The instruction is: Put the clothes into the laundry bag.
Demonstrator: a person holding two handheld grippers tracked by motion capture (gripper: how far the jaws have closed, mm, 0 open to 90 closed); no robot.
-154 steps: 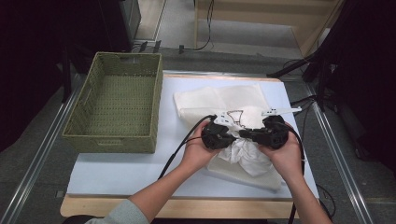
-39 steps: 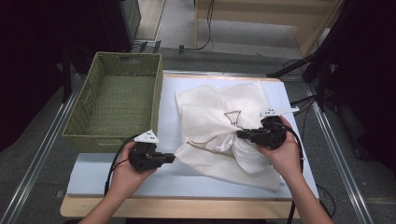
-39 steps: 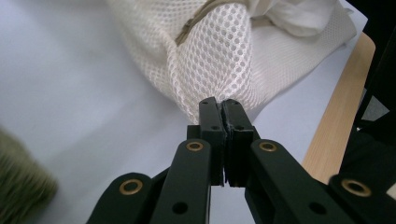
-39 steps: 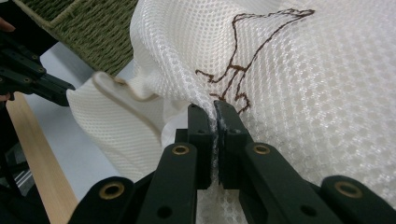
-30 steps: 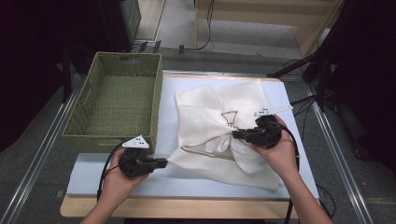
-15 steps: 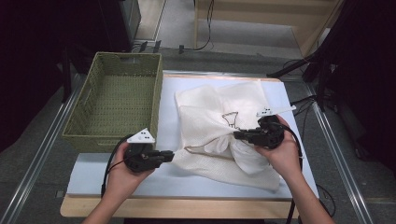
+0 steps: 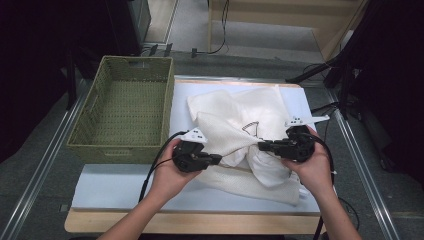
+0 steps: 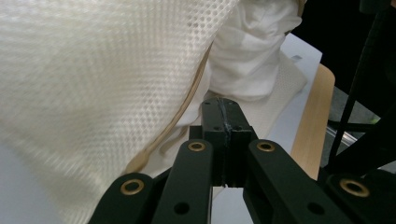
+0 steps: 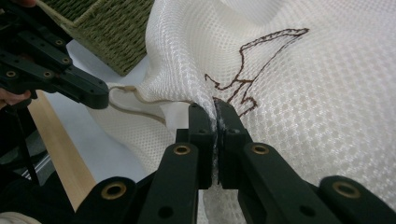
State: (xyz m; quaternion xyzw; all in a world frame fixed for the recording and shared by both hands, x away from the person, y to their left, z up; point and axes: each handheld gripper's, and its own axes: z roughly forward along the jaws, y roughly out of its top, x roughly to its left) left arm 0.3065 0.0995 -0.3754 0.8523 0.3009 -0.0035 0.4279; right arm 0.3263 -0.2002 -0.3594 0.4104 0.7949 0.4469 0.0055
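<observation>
A white mesh cloth bag [image 7: 235,132] with a brown stitched outline [image 9: 252,70] lies bunched on the white mat. My right gripper [image 7: 262,146] is shut on a fold of the mesh just below the stitching, and cloth shows between its jaws [image 9: 215,109]. My left gripper [image 7: 216,160] sits at the cloth's left edge with its jaws shut tight [image 8: 224,109]. No cloth shows between them. A beige cord [image 8: 187,112] along the mesh edge runs just left of them. The left gripper [image 9: 95,95] also appears at the left of the right gripper view.
A green woven basket [image 7: 120,110] stands empty on the left, close to the left hand. The white mat [image 7: 130,187] has bare room in front of the basket. The wooden table edge [image 7: 200,222] runs along the near side. Cables trail at the right.
The left gripper has moved right and away from me, from the front left of the mat up to the cloth's edge. The right gripper has held its place on the cloth.
</observation>
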